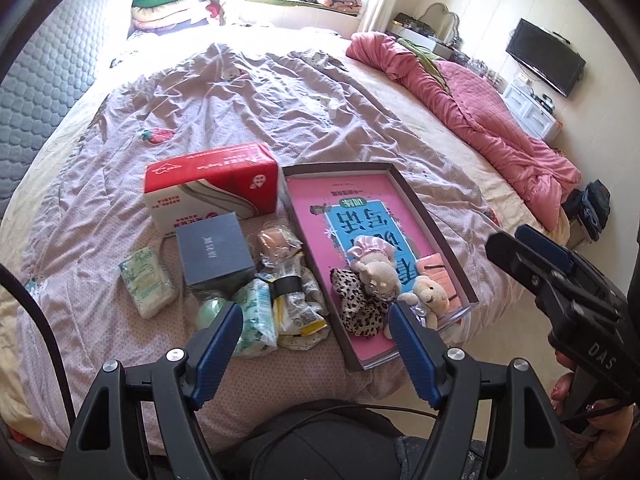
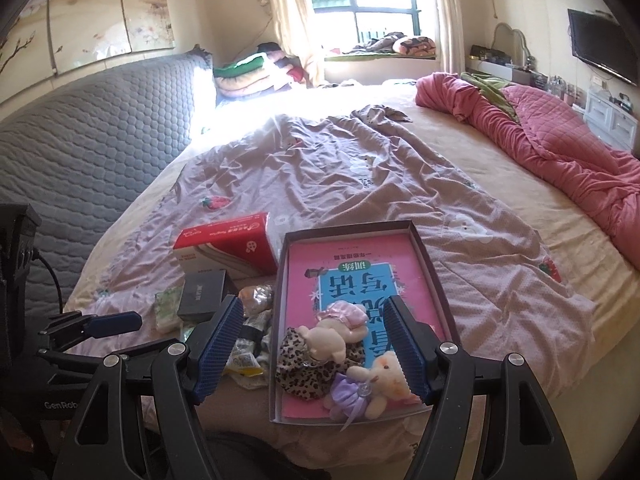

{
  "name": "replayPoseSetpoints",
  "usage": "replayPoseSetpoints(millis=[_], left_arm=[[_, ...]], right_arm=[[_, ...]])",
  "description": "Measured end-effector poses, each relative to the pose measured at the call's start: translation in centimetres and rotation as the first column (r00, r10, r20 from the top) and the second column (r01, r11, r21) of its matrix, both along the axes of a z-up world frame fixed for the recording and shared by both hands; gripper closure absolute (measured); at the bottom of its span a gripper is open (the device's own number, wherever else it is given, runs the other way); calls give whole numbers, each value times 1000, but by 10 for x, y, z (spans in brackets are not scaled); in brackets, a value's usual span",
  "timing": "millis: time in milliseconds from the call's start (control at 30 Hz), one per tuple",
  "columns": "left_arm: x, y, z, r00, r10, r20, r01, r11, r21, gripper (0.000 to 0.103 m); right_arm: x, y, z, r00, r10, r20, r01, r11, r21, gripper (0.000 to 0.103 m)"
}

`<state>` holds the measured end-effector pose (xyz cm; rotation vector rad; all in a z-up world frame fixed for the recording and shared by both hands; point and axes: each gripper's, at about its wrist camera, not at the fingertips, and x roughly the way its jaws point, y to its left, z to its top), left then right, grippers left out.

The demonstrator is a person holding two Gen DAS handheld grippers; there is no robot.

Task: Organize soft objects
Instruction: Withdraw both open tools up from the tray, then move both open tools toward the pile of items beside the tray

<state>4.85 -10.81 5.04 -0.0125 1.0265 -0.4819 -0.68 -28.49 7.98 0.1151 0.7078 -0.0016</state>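
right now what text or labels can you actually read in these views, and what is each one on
"DAS" on the right gripper's black body, left wrist view.
"GenRob", cut off, on the left gripper's black body, right wrist view.
Large Chinese characters, upside down, on the pink book in the tray: not readable with certainty.
Small print on the red tissue box: too blurred.
Faint lettering on the dark grey box: too small.
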Motion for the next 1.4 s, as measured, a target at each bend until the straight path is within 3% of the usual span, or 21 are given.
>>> replayPoseSetpoints(millis=[300,633,867,1400], left_arm=[[13,63,-7,993,119,-29,-119,993,-17,28],[16,115,-37,972,212,-101,-216,976,-28,28],[15,119,-56,965,222,-137,-226,974,-12,28],[28,103,-91,954,202,-222,-211,977,-19,28]], right_arm=[[3,31,-4,997,73,-20,-73,997,-27,29],[11,69,-33,981,168,-93,-174,983,-55,29],[13,93,-56,960,236,-148,-249,965,-77,29],[25,104,-92,930,291,-226,-313,947,-71,29]])
